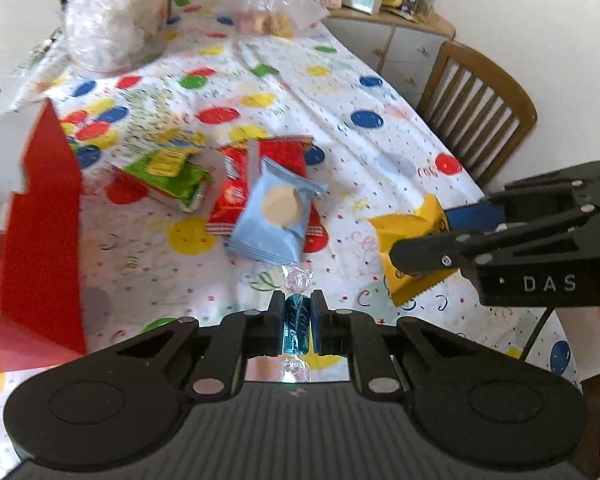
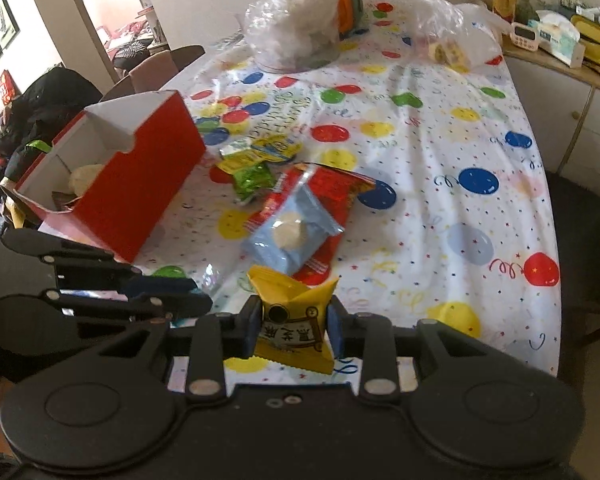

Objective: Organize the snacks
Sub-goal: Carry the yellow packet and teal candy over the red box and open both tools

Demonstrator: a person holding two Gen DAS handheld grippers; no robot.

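My left gripper (image 1: 297, 306) is shut on a blue wrapped candy (image 1: 297, 322) with clear twisted ends, held just above the tablecloth. A yellow snack packet (image 2: 294, 332) is clamped in my right gripper (image 2: 294, 318), which shows from the side in the left wrist view as the right gripper (image 1: 432, 240) holding the yellow packet (image 1: 408, 232). The left gripper (image 2: 188, 294) lies low at the left of the right wrist view. An open red box (image 2: 140, 184) with a few snacks inside stands to the left. A light blue packet (image 1: 276, 212), a red packet (image 1: 236, 192) and a green packet (image 1: 168, 176) lie piled mid-table.
The table wears a balloon-print cloth (image 2: 440, 140). Clear plastic bags (image 2: 296, 28) with food sit at the far end. A wooden chair (image 1: 480, 112) stands at the right edge, and a cluttered sideboard (image 2: 560, 56) behind. Chairs with dark clothing (image 2: 48, 108) are on the left.
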